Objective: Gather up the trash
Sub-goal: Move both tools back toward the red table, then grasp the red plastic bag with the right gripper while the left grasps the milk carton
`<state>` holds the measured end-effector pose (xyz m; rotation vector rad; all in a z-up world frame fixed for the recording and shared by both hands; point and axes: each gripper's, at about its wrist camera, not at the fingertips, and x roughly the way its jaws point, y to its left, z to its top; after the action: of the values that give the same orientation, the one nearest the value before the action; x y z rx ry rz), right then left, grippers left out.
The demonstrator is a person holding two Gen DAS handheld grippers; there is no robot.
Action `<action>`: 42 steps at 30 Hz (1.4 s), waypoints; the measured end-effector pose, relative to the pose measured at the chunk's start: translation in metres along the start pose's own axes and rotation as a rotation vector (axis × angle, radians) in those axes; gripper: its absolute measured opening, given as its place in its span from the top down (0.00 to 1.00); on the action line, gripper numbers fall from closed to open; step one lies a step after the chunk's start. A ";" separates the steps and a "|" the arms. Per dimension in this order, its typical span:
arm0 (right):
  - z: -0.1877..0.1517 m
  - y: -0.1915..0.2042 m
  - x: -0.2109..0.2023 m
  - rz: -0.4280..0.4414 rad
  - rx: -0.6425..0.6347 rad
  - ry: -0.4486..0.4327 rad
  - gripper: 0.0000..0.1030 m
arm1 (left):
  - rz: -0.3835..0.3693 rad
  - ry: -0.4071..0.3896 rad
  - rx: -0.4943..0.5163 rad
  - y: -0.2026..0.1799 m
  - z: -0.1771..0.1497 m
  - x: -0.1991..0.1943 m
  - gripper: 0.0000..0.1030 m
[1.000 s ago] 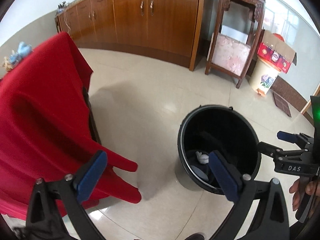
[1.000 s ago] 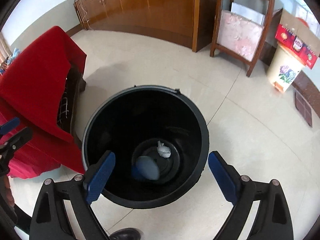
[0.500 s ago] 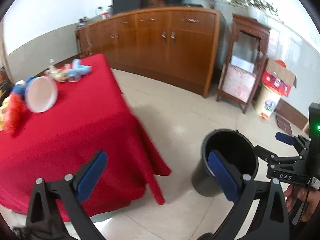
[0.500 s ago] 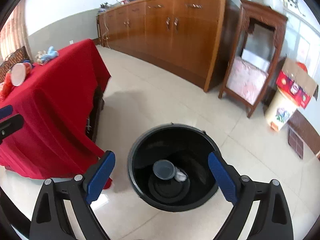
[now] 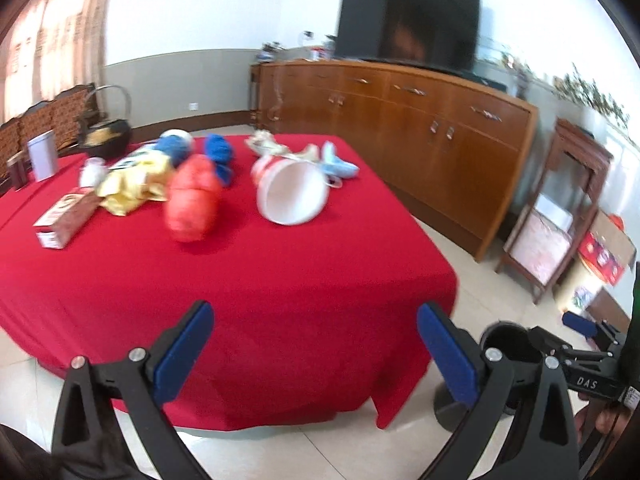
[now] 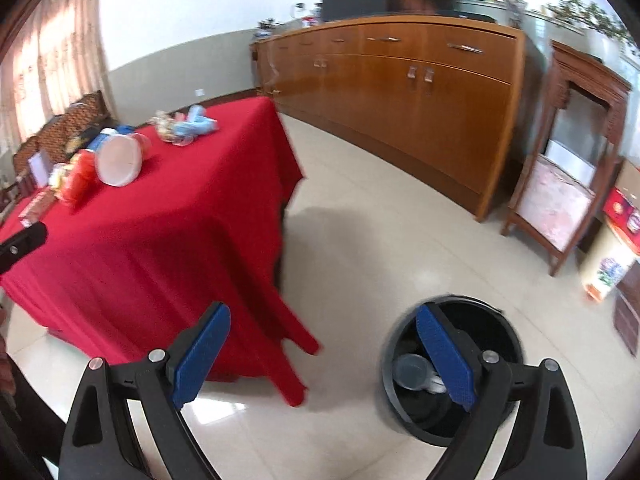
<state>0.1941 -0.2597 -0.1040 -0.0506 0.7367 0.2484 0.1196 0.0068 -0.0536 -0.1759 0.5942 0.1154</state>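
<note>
Both tools have swung up from the bin; left tool, released, faces bench trash; right tool released.

The right gripper hung wide open, holding nothing. A black bin stood on the floor beside the red table.

Bin mostly hidden behind left gripper finger; table trash motion-blurred
</note>
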 end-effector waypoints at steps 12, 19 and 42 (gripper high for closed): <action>0.039 0.106 -0.012 0.161 -0.088 -0.092 0.07 | 0.017 -0.070 -0.090 0.069 0.007 -0.029 0.01; 0.060 0.153 -0.018 0.228 -0.140 -0.135 0.07 | 0.123 -0.113 -0.144 0.112 0.015 -0.035 0.01; 0.096 0.334 0.065 0.339 -0.251 -0.066 0.26 | 0.331 -0.049 -0.178 0.270 0.031 0.004 0.13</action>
<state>0.2226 0.0902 -0.0629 -0.1560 0.6423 0.6627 0.0975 0.2774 -0.0660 -0.2454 0.5605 0.4930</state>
